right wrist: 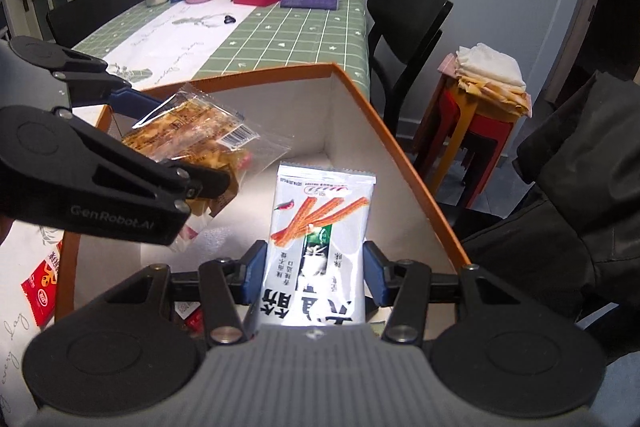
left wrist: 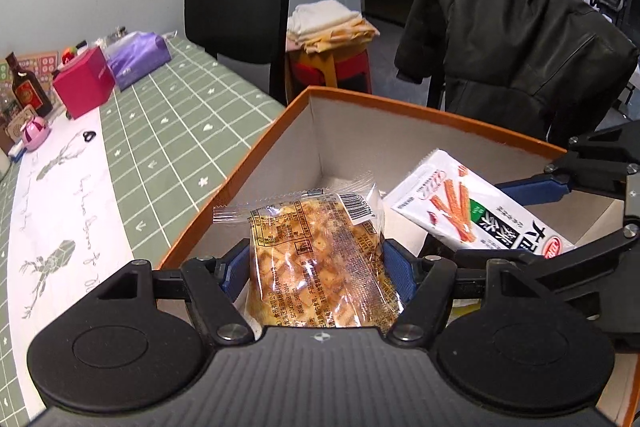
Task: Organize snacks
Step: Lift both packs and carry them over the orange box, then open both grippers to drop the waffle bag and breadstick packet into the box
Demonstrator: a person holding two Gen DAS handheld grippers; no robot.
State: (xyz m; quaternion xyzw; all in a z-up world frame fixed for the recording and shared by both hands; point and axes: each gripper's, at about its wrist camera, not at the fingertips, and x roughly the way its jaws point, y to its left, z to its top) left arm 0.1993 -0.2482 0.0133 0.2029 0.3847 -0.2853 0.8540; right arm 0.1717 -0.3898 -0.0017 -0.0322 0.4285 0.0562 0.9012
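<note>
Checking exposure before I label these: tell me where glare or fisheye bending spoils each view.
Right wrist view: the white packet is blown out near its bottom edge, washing out the print there; the box rim bows. Left wrist view: the clear cracker bag carries small shiny highlights, print still legible; the tablecloth grid lines curve.

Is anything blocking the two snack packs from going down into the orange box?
Nothing visible does. The left tool holds the clear cracker pack and the right tool holds the white spicy-stick pack, both already over the open orange box, whose pale floor below them looks bare.
</note>
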